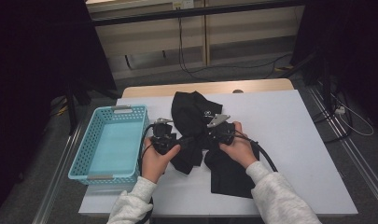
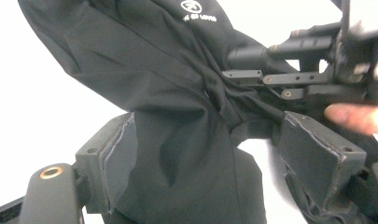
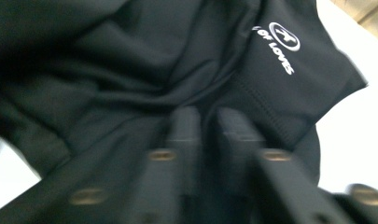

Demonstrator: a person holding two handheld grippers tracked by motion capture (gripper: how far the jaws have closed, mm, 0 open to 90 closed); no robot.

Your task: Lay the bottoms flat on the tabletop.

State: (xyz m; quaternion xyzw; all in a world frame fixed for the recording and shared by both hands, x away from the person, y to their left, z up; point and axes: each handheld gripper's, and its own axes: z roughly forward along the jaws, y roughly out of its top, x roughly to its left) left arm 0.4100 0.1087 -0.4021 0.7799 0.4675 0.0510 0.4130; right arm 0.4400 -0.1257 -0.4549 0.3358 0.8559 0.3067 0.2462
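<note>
Black garment [image 1: 191,116] bunched on white table [image 1: 289,140]; left tongs [image 2: 214,154] wide around fold, right tongs [image 3: 207,126] near-closed, pinching cloth.

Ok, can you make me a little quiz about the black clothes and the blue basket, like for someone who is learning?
1. True or false: the black garment already lies in the blue basket.
2. What sits between the pads of the left gripper: A) a fold of the black garment, B) a cable, C) nothing.
3. On which side of the garment does the basket stand in the high view?

Key:
1. False. It lies crumpled on the white table, and the basket holds nothing.
2. A.
3. Its left, beside the person's left hand. The right gripper is over the garment's middle.
</note>
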